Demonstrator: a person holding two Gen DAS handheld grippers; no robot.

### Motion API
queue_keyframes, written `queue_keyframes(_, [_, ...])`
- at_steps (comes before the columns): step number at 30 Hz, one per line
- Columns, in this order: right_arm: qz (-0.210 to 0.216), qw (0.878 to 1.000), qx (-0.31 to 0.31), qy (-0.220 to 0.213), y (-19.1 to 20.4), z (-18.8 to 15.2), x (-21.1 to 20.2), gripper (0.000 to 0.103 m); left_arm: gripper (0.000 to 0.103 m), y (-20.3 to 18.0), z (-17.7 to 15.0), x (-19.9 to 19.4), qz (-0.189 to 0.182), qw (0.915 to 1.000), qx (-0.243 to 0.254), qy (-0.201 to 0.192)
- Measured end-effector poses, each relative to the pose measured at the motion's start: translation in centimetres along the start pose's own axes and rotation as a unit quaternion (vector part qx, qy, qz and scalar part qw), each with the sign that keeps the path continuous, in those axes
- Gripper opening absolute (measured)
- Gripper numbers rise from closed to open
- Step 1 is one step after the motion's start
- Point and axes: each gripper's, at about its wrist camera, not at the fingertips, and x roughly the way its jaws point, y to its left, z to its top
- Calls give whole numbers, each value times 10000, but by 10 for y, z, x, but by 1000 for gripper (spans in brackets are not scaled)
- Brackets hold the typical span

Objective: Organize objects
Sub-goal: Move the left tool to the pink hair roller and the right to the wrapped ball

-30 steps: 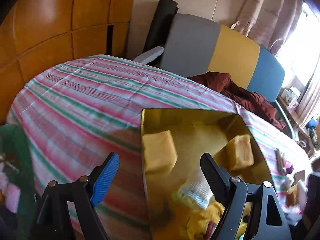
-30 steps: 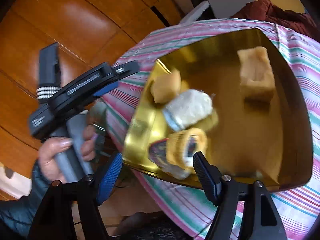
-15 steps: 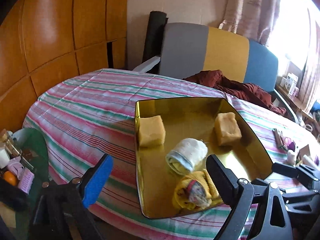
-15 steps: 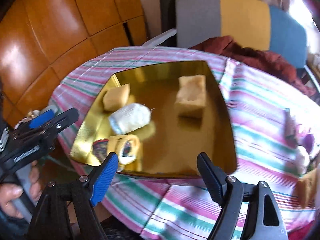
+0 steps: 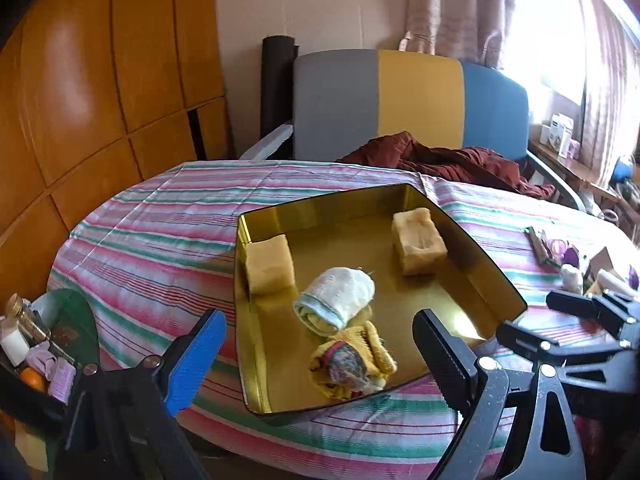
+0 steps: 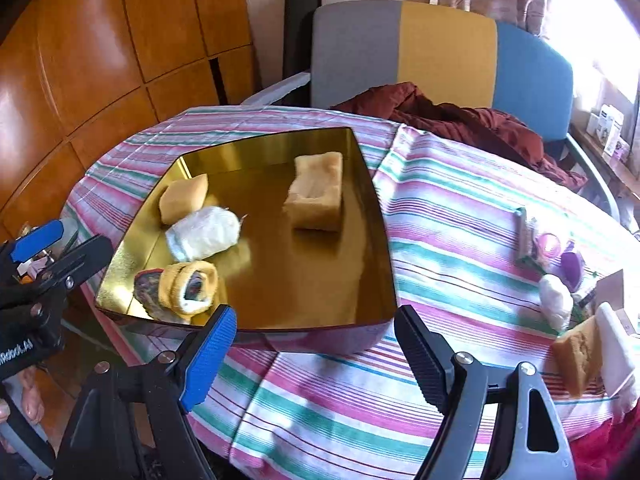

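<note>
Background only: striped cloth (image 6: 460, 216) in pink, green and white covered the tabletop. Behind the far edge stood a chair (image 5: 404, 100) with grey, yellow and blue back panels, a dark red garment (image 5: 452, 160) heaped on its seat and a black roll (image 5: 276, 84) upright beside it. Glossy wooden panelling (image 5: 100, 80) ran along the left wall. Curtains (image 5: 452, 4) hung by a bright window at right. Below the tabletop's left edge sat a green bin (image 5: 72, 320) with small bottles.
</note>
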Motion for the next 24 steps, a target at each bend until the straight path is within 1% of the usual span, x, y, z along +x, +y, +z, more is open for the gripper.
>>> queue_keyframes(7, [-345,9993,152,-57,-29,-1,-9,83,95,-15,-1,-3,-22,9997,240,-9])
queue_keyframes(17, [-942,9939,565,-56,-95,2,-21,83,95,-32,1,-4,-88,9987,501,-15])
queue_keyframes(20, [-1150,9913,641,-73,-115,4,-26,83,95,-38,3,-3,-139,9982,583,-12])
queue_keyframes(24, [-1421,9868,761,-158,-145,11,-35,83,95,-50,5,-2,-303,9970,715,-4])
